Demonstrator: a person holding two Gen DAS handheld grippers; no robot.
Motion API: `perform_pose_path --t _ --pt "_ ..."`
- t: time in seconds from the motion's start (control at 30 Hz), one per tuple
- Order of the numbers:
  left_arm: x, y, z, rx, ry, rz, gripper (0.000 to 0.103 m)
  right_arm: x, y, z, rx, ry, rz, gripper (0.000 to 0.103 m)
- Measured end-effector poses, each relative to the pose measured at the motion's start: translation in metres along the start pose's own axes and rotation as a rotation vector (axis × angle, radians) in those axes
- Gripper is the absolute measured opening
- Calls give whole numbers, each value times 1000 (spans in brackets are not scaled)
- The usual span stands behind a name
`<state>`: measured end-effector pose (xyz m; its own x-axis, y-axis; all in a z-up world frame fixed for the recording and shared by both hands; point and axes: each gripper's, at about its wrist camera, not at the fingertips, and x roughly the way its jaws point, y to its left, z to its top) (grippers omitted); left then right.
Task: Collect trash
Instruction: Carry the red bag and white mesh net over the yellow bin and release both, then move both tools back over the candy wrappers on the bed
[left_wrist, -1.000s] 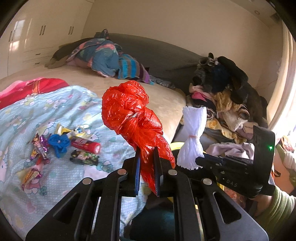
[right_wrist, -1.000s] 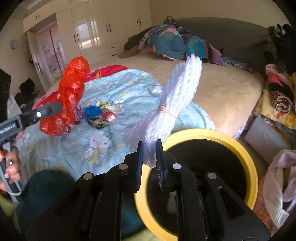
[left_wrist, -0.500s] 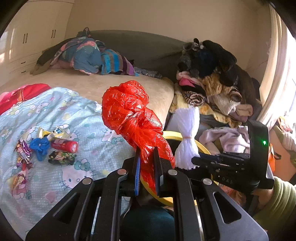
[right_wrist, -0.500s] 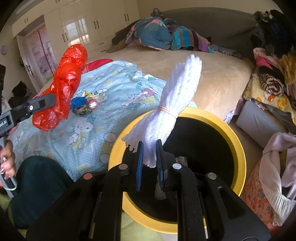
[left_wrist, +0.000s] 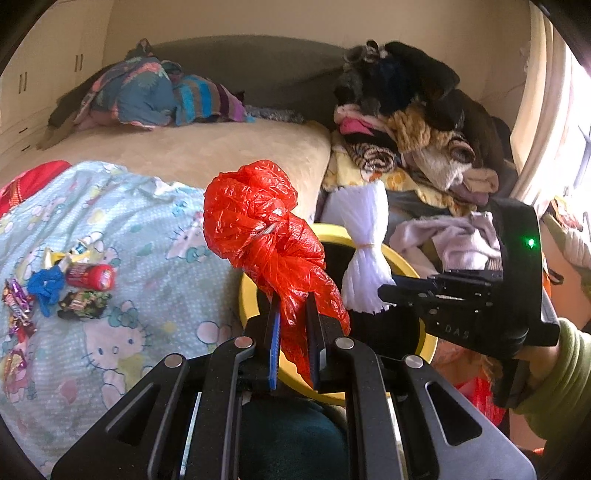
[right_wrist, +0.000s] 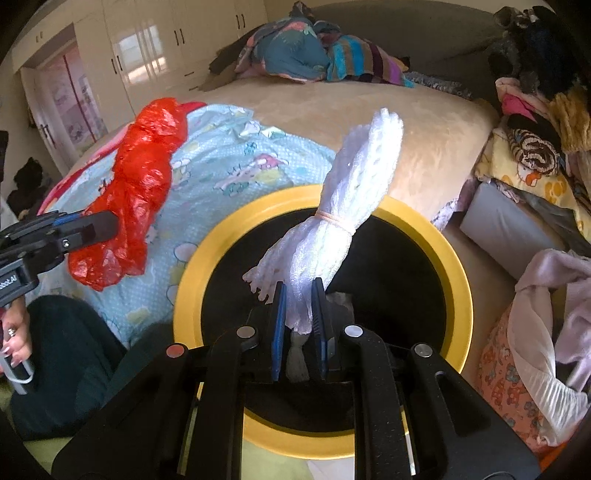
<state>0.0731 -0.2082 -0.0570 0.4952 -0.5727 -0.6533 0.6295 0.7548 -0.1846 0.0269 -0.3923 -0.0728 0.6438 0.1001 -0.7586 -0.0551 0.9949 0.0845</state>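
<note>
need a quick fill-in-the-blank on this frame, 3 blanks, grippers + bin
1. The left gripper is shut on a crumpled ____ plastic bag.
2. The right gripper holds a white foam net bundle tied with a rubber band over the round black bin with the ____ rim.
3. Loose candy wrappers lie on the light blue cartoon-print ____.

Missing words: red; yellow; blanket
</note>
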Motion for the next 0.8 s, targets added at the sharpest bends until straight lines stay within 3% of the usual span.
perform_pose_path --t 0.3,0.43,0.5,0.57,0.73,0.8 --pt "26 -10 1 36 62 -30 12 5 -13 -8 15 49 -3 11" --pt "32 -16 4 52 68 -53 13 6 -21 -9 39 61 -7 17" --pt "35 -19 6 55 62 -57 24 4 -25 -9 58 59 -16 21" --pt "36 -19 6 51 45 -63 63 3 -31 -8 79 53 -33 37" --pt "31 -12 3 16 24 -48 85 -3 -39 -7 121 15 -61 54" --pt "25 -7 3 -11 7 -33 89 -7 -41 -7 147 -15 -60 57"
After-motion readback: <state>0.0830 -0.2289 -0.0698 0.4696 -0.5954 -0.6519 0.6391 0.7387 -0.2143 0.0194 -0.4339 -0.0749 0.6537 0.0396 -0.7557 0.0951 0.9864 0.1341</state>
